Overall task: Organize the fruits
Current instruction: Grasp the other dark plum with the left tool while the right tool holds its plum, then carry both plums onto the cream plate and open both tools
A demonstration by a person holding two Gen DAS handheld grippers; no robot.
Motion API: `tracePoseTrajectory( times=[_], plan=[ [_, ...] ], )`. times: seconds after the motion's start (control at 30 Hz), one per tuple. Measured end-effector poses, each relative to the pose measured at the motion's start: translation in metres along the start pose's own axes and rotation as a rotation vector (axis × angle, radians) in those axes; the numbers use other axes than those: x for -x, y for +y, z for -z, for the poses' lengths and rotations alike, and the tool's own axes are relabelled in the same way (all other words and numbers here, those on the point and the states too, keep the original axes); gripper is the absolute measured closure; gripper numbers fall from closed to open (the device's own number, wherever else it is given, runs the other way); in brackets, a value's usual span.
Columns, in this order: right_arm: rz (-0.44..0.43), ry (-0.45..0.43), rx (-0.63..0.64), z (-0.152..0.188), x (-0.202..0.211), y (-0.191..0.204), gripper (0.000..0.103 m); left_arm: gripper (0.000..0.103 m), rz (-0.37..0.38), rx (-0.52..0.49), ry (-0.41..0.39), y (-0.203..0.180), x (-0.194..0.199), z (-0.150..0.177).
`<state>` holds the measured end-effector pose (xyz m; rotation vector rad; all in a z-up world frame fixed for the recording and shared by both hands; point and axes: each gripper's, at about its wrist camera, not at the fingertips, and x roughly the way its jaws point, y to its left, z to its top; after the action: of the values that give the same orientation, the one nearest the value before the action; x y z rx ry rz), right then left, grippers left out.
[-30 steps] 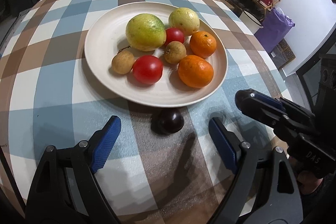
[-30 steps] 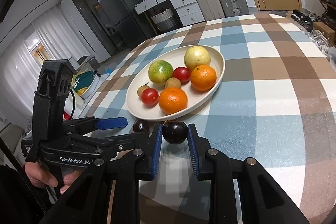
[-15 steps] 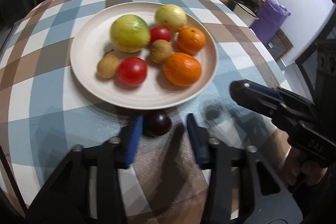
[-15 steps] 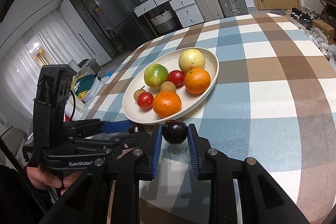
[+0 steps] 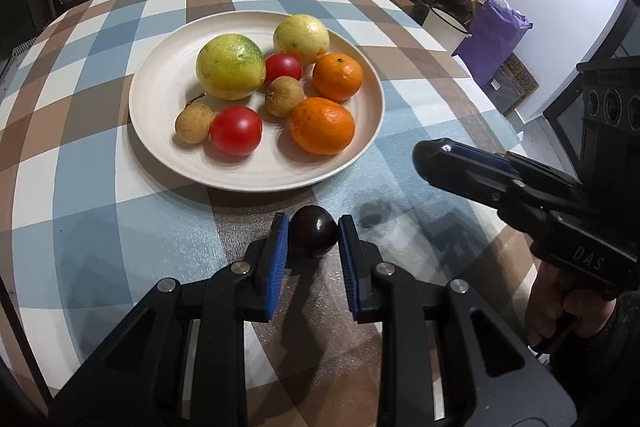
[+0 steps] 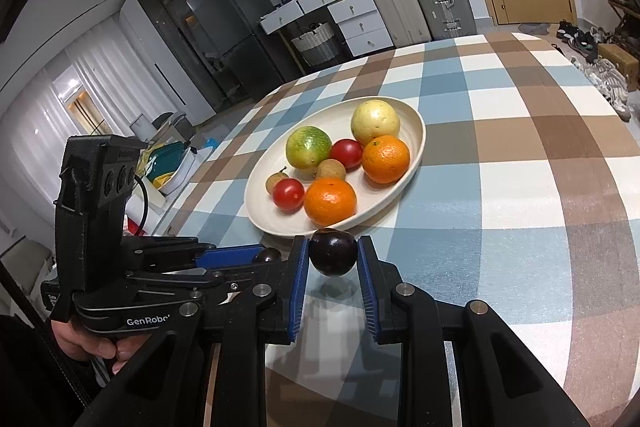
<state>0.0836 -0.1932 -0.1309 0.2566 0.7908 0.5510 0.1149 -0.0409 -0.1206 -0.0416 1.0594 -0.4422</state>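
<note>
The checked table (image 5: 80,227) carries a cream plate (image 5: 160,95) of fruit. "GenRobot" reads on the left gripper (image 5: 313,233) – it pinches a round dark plum (image 5: 313,235) on the cloth by the rim. The right gripper (image 6: 333,254) – "DAS" – clamps another plum (image 6: 333,251), lifted

Both grippers — left gripper (image 5: 313,231), right gripper (image 6: 333,253) — are black with ribbed blue pads (image 5: 278,247), silver screws, "GenRobot" lettering.
</note>
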Motion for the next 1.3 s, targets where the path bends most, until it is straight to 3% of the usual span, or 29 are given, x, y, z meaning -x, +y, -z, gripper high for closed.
tracePoseTrajectory(
  times=[0.73,1.3],
  plan=[
    [-0.052,-0.021,0.023,-0.021,0.001,0.023,0.078,0.081,0.022,0.025,-0.083,0.008,0.049,-0.013],
    [-0.056,-0.021,0.033,-0.085,-0.023,0.016,0.078,0.081,0.017,0.031,-0.123,0.028,0.055,-0.088]
  ],
)
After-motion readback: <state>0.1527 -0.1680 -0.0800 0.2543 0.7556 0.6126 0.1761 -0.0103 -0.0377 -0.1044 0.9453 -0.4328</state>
